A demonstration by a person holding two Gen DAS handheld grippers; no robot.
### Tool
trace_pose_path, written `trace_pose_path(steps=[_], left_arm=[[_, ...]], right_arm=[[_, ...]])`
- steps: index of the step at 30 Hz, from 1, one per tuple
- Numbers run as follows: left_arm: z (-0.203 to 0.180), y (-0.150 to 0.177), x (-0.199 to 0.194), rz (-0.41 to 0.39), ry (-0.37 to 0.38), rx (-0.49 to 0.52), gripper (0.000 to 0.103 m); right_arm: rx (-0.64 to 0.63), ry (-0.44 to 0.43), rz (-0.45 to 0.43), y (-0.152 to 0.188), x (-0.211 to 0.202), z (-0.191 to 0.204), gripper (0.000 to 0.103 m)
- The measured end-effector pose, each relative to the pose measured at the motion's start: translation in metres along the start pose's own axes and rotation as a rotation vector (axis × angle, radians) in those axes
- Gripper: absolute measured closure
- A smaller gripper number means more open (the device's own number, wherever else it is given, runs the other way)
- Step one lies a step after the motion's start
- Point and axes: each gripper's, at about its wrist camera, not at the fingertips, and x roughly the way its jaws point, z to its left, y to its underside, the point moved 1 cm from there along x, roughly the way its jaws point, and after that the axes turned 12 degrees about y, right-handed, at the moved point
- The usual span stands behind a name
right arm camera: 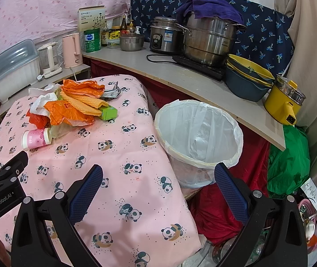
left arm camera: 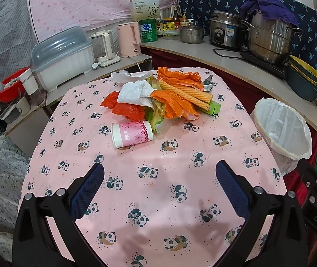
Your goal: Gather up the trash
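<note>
Trash pile (left arm camera: 163,98) beside lined bin (right arm camera: 199,133); left hand-held gripper (left arm camera: 159,178) and right hand-held gripper (right arm camera: 158,178) both released.

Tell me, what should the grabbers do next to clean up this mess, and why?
Probably move the left gripper forward to the pink paper cup lying on its side. Both grippers are open and hold nothing, and the cup is the nearest piece of the trash pile, lying apart at its front edge. The lined bin stands open beside the table for the drop.
</note>
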Motion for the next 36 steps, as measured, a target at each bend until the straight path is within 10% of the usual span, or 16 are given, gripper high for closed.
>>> trace_pose_path(steps=[36], left_arm=[[-0.012,-0.003,-0.003,-0.01,0.009,0.024,0.007]], right_arm=[[0.004,0.009,-0.003,-0.005,0.003,-0.005,0.007]])
